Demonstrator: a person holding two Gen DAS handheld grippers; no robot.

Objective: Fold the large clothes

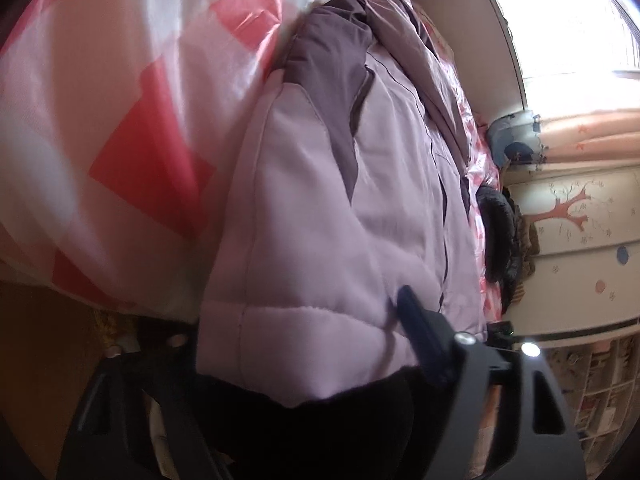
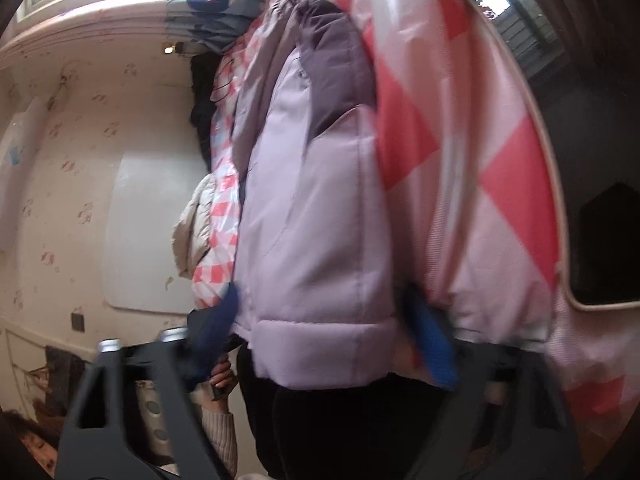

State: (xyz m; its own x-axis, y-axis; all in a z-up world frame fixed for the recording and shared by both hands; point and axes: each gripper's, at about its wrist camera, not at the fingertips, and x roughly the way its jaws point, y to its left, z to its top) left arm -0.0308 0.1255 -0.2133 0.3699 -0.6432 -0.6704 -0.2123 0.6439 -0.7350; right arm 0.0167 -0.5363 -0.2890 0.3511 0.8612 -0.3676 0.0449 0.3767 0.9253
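Bedroom setting: bed covered by a pink, red and white checked quilt (image 1: 120, 128), with a wallpapered wall (image 2: 72, 168) at 9 o'clock in the right wrist view and a bright window (image 1: 560, 20) at 1 o'clock in the left wrist view. Item one: lilac padded jacket (image 1: 320, 220) with darker purple shoulder panels, lying on the quilt and running from the 6 o'clock edge of each view up toward 12 o'clock; its quilted hem band sits nearest both cameras. Item two: left tool (image 1: 304, 356), black frame with dark blue pads; one finger (image 1: 420, 340) shows at 5 o'clock pressed against the hem, the other is hidden behind the fabric, and the hem lies between them, so the tool appears to be grasping the jacket. Item three: right tool (image 2: 320, 340), blue fingers (image 2: 430, 348) at 7 o'clock and 5 o'clock, spread wide on either side of the hem band with the jacket between them; whether they pinch the cloth or merely flank it cannot be told, the frame being blurred. Further items: dark clothing (image 1: 500, 240) piled at the far side of the bed at 3 o'clock in the left wrist view; cream padded garment (image 2: 196, 228) at 9 o'clock of the jacket in the right wrist view; tree picture (image 1: 568, 212) on the wall at 3 o'clock in the left wrist view.
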